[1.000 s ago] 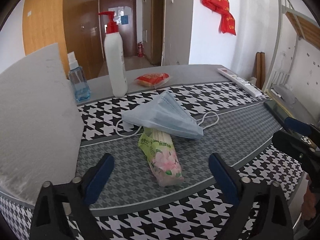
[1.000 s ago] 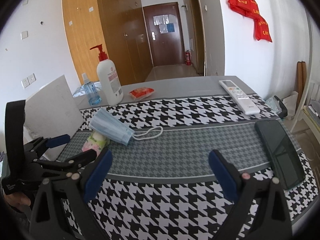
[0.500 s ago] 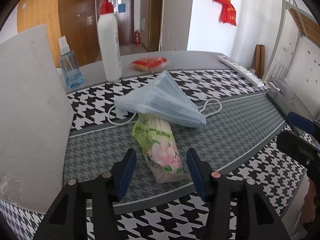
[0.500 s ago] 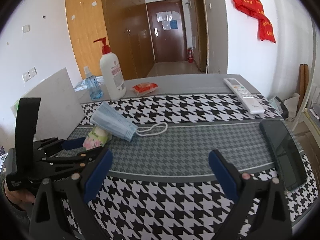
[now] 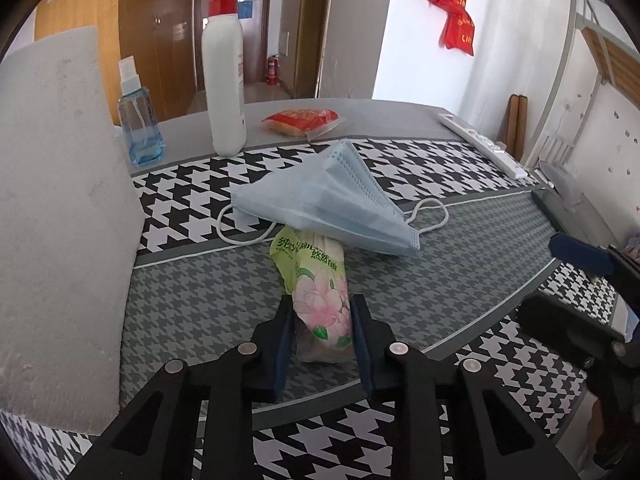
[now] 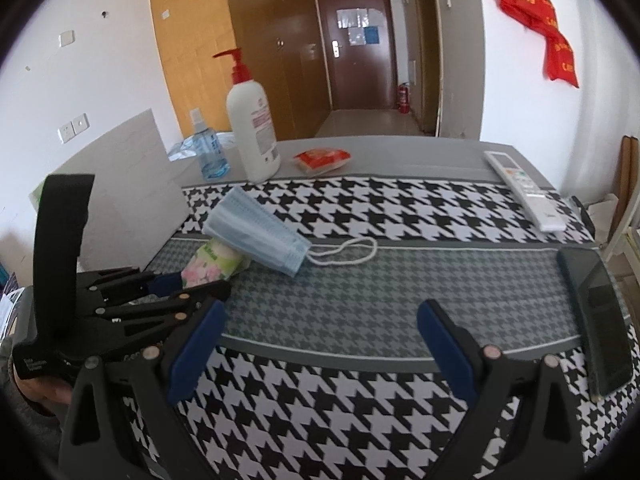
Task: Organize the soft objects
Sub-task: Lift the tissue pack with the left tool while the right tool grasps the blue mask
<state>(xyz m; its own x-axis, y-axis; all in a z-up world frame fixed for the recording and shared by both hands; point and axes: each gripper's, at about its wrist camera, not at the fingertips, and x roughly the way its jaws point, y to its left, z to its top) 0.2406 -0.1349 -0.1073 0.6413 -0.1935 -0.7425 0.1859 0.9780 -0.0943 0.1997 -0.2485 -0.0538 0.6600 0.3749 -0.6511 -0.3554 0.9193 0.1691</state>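
Dorm-like room, bunk bed frame point(image 5: 600, 36), wooden wardrobe point(image 6: 192, 40), hallway door point(image 6: 356, 40)

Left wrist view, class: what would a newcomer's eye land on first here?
The left gripper is closed around the flowered tissue pack on the grey houndstooth cloth. A blue face mask drapes over the pack's far end. Behind stands a tall white pump bottle with a red top.

Far end of the tissue pack point(image 5: 316, 280) hidden beneath the face mask point(image 5: 324, 204); its near end screened by the left gripper point(image 5: 322, 332) — pad contact not discernible. Foam board point(image 5: 60, 216) cut by the left edge. Print on the pump bottle point(image 6: 256, 124) label too small to read
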